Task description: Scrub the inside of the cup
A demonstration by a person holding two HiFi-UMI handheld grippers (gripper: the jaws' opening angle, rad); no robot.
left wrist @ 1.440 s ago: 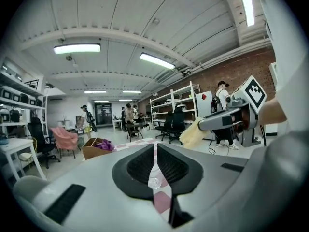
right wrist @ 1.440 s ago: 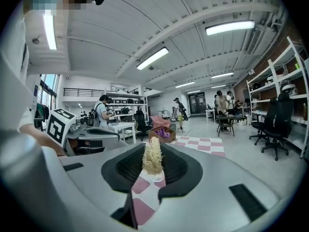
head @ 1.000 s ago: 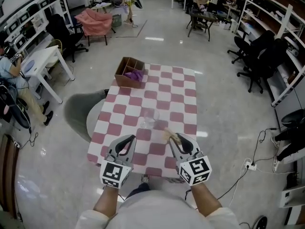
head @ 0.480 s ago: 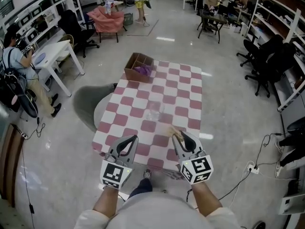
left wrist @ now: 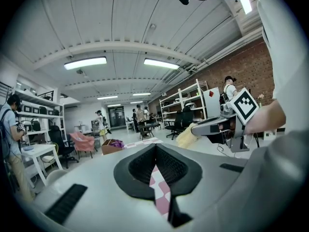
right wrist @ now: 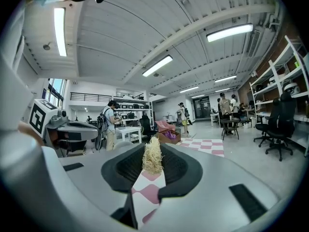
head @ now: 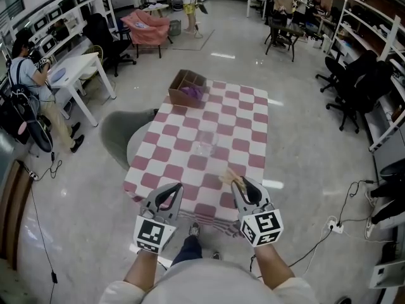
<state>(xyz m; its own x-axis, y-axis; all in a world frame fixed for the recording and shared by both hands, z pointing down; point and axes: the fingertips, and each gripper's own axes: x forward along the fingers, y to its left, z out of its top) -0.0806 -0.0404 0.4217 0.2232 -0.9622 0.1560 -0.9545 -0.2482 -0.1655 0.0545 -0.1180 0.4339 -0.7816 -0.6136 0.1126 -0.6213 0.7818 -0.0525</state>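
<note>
1. The right tool [head: 243,187] is clamped on a pale fibre scrubber [head: 228,177]. The tuft pokes out past the tips, so it can reach down into a cup.
2. The left tool [head: 169,191] is fully closed with nothing between its jaws, which probably leaves it free to steady the cup.
3. The clear cup [head: 204,144] sits near the middle of the checked worktop [head: 244,116], well ahead of both tools and untouched.
4. Scrubbing looks not yet begun.

Glossy grey floor [head: 304,138], side shelving [head: 372,14], black office chairs [head: 354,81], ceiling strip lights [left wrist: 85,62].
</note>
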